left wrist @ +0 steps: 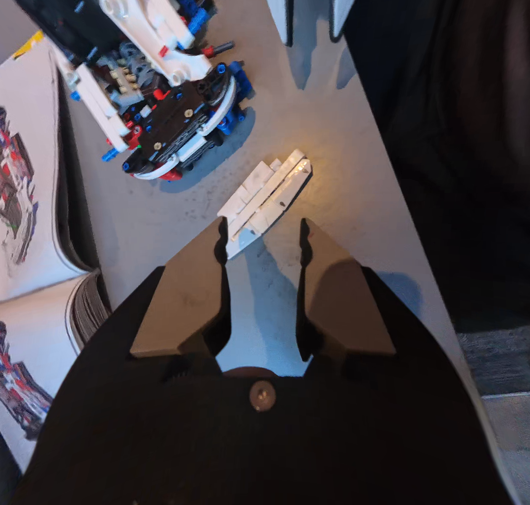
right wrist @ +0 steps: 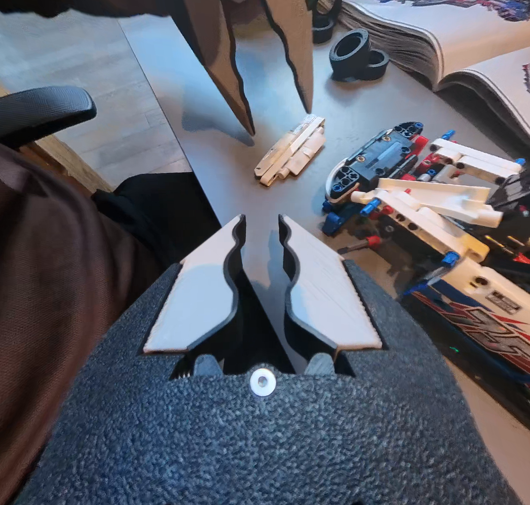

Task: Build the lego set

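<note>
We see the left claw (left wrist: 262,222) hanging low over the grey worktop (left wrist: 329,118) with its jaws spread and nothing between them; the white lego sub-assembly (left wrist: 265,197) lies flat on the worktop just past the fingertips, its near end close beside the left finger (left wrist: 186,285), though we cannot tell whether they touch. From that claw, the half-built lego car (left wrist: 160,90) sits at about eleven o'clock, a white, black, blue and red model lying near the sub-assembly but apart from it, and the open instruction booklet (left wrist: 25,176) lies at nine o'clock along the worktop's far side. The right claw (right wrist: 261,219) is also released and empty, held above the worktop's near edge, with a person's dark sleeve (right wrist: 57,262) at its eight o'clock. In the right wrist view the sub-assembly lies at twelve o'clock from that claw, with the left claw's two tapered fingers coming down just beyond it, their tips near its far end. The car lies at two o'clock, and a loose cluster of black tyres (right wrist: 352,52) rests on the worktop at one o'clock, beside the booklet's thick spine. A black chair armrest (right wrist: 43,110) shows at ten o'clock, off the worktop.
</note>
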A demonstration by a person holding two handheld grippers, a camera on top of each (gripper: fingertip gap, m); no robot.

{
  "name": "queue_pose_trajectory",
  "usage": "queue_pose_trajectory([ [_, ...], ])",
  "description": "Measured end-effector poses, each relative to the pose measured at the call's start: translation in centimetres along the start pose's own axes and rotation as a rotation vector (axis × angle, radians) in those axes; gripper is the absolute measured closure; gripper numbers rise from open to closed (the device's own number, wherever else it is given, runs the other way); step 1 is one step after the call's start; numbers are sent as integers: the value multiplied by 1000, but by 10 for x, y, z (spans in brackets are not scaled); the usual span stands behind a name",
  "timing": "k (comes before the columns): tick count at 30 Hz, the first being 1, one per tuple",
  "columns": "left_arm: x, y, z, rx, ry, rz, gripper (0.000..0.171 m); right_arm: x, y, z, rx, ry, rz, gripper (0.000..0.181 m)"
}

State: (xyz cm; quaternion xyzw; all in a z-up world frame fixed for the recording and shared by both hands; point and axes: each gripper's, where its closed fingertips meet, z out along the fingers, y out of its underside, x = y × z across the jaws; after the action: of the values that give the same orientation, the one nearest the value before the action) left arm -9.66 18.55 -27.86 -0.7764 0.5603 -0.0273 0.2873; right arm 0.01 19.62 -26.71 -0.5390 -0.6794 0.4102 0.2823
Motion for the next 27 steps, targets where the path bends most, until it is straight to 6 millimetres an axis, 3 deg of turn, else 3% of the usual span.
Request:
queue_pose_trajectory([
  [2,-2,6,8,-36,17,48,111,-3,1,1,-5,1,2,158],
  [8,-12,13,14,-108,169,144,107,-1,0,2,15,-16,53,158],
  [12,-6,15,17,-140,333,172,117,3,0,-1,32,-30,94,158],
  [14,-2,15,18,-150,394,169,130,6,-1,-2,41,-32,110,158],
  [27,-4,14,16,-107,323,263,136,5,2,0,34,-69,139,159],
])
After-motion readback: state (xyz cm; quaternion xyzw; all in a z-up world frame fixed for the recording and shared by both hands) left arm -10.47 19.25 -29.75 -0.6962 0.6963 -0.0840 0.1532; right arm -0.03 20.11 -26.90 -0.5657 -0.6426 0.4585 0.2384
